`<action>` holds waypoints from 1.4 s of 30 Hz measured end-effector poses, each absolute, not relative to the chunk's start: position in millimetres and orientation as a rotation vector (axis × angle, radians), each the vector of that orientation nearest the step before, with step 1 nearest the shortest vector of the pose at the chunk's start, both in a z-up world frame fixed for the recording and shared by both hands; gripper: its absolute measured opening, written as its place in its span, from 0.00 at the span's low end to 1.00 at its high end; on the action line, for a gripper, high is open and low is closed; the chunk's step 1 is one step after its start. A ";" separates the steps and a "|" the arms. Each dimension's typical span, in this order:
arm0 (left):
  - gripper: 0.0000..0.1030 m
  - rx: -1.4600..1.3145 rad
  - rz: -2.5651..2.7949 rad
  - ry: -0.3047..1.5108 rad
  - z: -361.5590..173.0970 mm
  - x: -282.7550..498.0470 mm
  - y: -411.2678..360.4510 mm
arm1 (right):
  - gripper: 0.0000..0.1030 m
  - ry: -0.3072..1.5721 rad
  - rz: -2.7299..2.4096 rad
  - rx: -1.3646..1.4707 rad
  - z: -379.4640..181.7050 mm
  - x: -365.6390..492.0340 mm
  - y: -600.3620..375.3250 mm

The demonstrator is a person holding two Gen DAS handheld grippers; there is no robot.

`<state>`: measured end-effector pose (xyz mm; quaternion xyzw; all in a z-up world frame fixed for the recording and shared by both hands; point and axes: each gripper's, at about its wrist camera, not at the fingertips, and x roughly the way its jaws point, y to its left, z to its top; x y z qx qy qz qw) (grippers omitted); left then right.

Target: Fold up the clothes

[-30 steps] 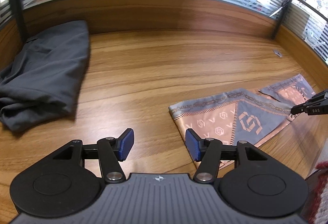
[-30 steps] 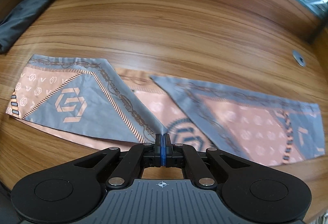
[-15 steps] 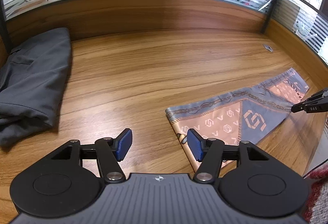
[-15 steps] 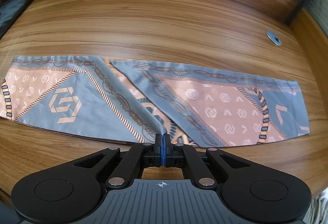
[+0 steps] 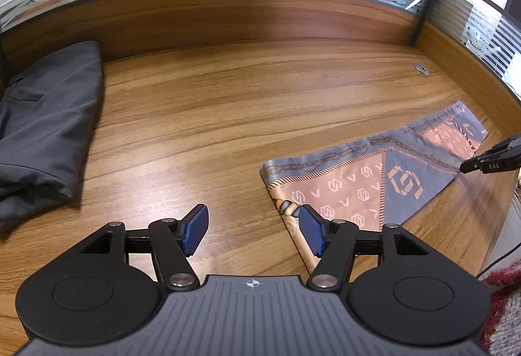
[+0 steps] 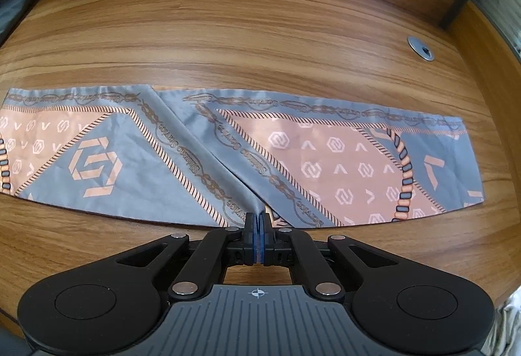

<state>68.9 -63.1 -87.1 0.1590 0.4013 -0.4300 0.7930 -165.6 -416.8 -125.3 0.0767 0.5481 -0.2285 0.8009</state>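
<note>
The grey and peach patterned silk scarf lies as a long folded band on the wooden worktop, its near middle edge pinched by the closed right tongs, while the left tongs stand open and empty, so further folds seem left.

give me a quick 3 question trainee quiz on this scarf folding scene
1. True or false: the right claw is shut on the patterned scarf.
2. What lies at the far left of the wooden desk? A) dark grey garment B) white towel C) striped socks
3. Fill in: the left claw is ____, with nothing between its blue pads.

Key: 1 true; 2 A, the dark grey garment; 3 open.
</note>
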 end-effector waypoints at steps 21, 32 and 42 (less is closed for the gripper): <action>0.69 0.308 -0.892 0.850 -84.3 76.3 -26.1 | 0.33 1.071 -0.184 0.278 -102.9 -107.9 -338.6; 0.69 0.271 -0.831 0.859 -83.3 79.5 8.6 | 0.33 1.081 0.047 0.247 -110.6 -32.2 -258.5; 0.70 0.242 -0.775 0.859 -81.6 82.6 22.7 | 0.32 1.159 0.081 0.147 -131.6 9.3 -217.1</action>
